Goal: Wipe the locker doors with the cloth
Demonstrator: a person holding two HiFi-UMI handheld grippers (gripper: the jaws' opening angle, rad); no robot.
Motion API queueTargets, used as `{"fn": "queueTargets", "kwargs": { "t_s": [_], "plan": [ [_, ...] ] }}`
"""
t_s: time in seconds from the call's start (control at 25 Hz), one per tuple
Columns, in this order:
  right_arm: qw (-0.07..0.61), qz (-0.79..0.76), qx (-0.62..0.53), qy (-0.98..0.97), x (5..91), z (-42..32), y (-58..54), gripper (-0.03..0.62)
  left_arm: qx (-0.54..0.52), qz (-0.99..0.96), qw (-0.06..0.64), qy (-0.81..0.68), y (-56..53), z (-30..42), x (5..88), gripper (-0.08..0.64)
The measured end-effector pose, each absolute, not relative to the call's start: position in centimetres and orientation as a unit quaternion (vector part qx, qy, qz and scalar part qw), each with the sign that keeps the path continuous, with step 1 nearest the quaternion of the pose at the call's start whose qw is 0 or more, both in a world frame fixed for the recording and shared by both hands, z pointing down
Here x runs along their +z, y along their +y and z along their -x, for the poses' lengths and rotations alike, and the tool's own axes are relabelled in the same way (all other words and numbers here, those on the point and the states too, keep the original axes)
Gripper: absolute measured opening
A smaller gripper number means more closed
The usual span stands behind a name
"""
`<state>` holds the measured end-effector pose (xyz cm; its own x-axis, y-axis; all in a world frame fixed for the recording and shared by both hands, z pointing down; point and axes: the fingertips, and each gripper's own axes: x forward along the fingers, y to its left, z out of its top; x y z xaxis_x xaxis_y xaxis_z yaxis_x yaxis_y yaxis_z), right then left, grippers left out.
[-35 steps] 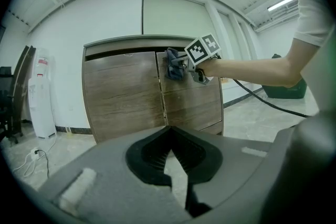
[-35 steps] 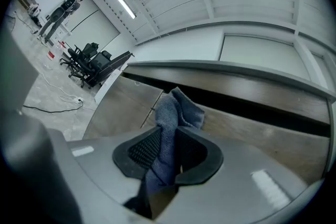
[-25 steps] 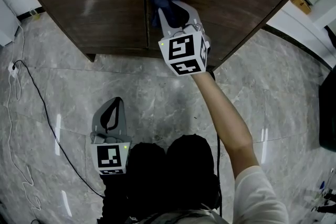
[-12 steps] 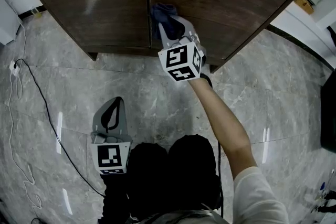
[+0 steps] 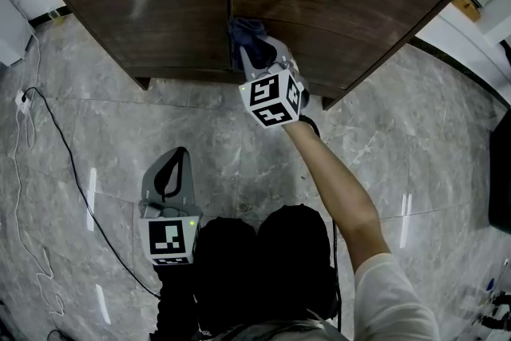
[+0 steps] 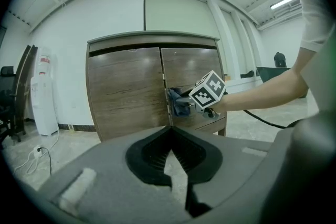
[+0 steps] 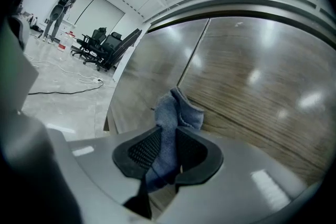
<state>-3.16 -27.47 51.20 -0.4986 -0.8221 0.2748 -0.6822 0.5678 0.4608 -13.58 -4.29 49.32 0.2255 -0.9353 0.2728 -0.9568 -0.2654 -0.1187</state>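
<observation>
While the left gripper hangs low over the grey stone floor, jaws pressed together on nothing, the right gripper reaches forward, jaws pinching a blue cloth against the seam between the dark wooden locker doors.

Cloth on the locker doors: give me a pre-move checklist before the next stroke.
1. Cloth gripped by right claw: ok, jaws closed on it.
2. Cloth touching right door: ok, beside the seam.
3. Left door and right door closed: ok.
4. Left claw out of the way: ok, shut, empty, held back from the doors.
5. Dirt left on the doors: cannot tell.
</observation>
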Motion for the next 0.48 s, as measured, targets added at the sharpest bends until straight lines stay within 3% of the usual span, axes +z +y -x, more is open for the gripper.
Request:
{"fn": "queueTargets", "kwargs": {
  "t_s": [0.48],
  "plan": [
    [0.269,-0.421,-0.112,-0.859,56.7,3.7,-27.3,0.094,0.151,-0.778,0.041,-0.609,-4.2,14.2,49.9,0.003]
  ]
}}
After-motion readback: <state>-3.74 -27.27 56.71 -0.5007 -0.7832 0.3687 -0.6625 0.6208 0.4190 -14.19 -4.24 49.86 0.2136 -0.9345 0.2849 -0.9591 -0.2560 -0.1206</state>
